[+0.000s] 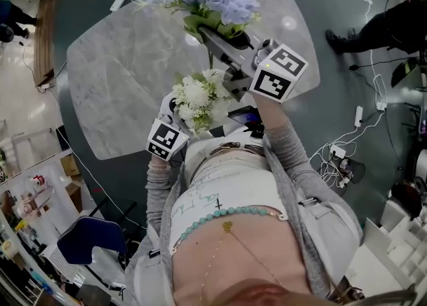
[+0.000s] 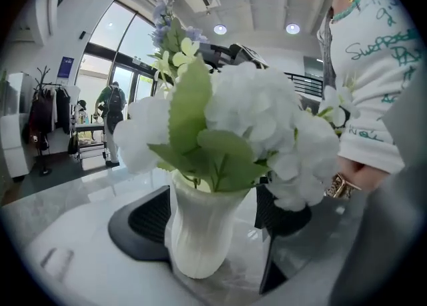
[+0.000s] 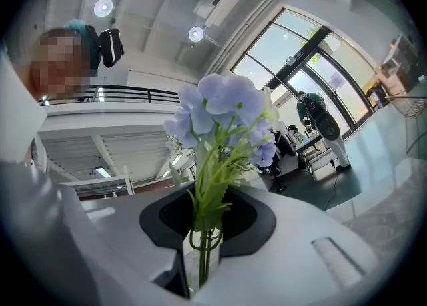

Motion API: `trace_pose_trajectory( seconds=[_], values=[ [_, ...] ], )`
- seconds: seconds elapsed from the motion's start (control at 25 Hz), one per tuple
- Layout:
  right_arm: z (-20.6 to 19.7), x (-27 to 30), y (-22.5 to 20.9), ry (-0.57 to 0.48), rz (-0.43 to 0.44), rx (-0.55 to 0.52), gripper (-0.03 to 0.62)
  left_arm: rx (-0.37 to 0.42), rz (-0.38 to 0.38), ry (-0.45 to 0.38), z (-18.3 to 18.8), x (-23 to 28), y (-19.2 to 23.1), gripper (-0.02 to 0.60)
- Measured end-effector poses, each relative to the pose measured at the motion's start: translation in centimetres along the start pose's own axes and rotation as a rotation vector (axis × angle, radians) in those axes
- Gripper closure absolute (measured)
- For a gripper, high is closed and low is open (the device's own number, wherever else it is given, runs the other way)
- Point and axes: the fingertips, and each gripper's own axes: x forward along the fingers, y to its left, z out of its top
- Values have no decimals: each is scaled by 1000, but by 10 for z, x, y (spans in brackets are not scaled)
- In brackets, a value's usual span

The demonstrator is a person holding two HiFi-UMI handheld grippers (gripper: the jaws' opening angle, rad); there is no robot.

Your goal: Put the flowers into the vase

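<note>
While the person's elbows are bent close to the torso, left gripper [image 2: 212,218] is clamped on white vase [image 2: 197,235] w/ white flowers [image 1: 197,98] in it, over the table [image 1: 120,65] edge. Right gripper [image 3: 207,225], higher & further out, pinches blue flowers [image 3: 223,108] by the stems, jaws nearly closed.

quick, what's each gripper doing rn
Left gripper: closed on the white vase, white flowers in it.
Right gripper: closed on the blue flowers' stems.
</note>
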Motion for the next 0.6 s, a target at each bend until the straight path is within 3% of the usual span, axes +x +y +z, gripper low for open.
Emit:
trace_pose_trajectory(
  seconds=[0.2, 0.6],
  values=[
    [0, 0, 0, 1, -15, -4, 497, 39, -36, -31, 1, 5, -2, 187],
    [1, -1, 0, 0, -33, -11, 497, 30, -39, -46, -1, 5, 9, 222]
  ],
)
